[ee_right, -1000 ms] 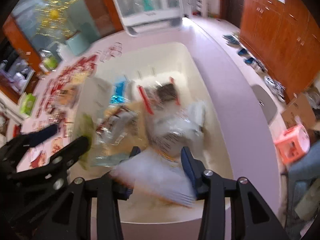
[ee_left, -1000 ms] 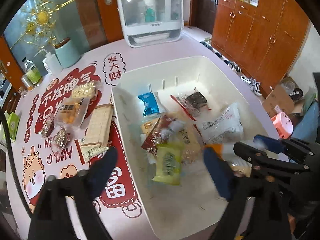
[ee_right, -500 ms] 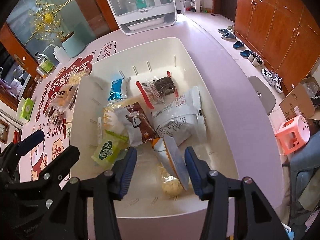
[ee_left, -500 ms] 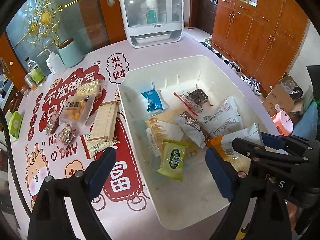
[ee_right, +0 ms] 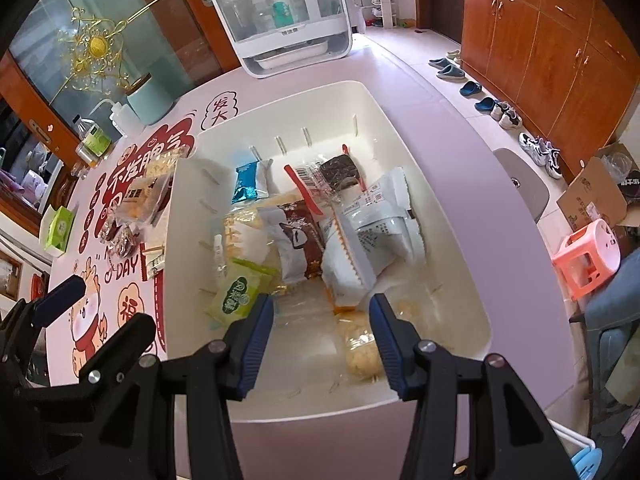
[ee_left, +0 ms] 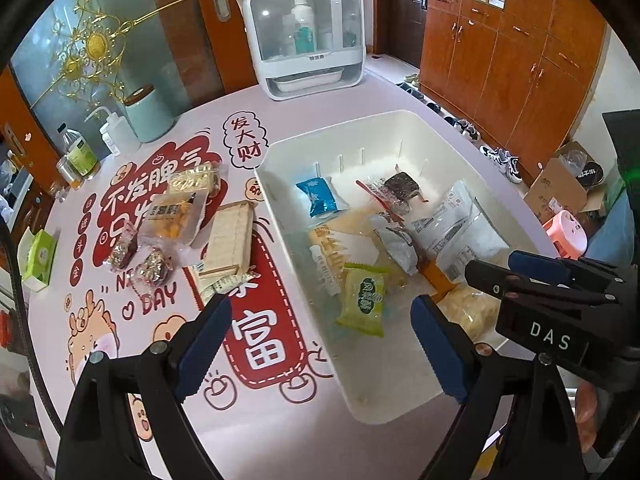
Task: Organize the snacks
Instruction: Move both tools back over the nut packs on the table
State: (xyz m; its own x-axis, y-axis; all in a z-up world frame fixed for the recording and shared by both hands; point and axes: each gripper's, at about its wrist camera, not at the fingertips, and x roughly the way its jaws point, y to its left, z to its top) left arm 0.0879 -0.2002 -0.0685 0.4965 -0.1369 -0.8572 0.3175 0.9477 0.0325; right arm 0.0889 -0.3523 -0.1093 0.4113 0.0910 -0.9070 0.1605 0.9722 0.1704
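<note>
several packets already sit in the white bin (ee_right: pixel 460 248), more lie on the table mat beside it. largest on the mat, the flat wafer pack (ee_left: pixel 232 240): likely stiff, light, brittle, take it by the long edges. the yellow snack bag (ee_left: pixel 172 216): soft, slick film, pinch at the seal. left gripper (ee_left: pixel 320 344) wide, empty, above the bin rim. right gripper (ee_right: pixel 320 332) half-wide, empty, over the bin.

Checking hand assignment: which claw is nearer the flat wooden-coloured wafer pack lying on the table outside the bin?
Left. The left claw hovers beside the wafer pack, straddling the white bin's wall; the right claw hangs over the bin's far side.
</note>
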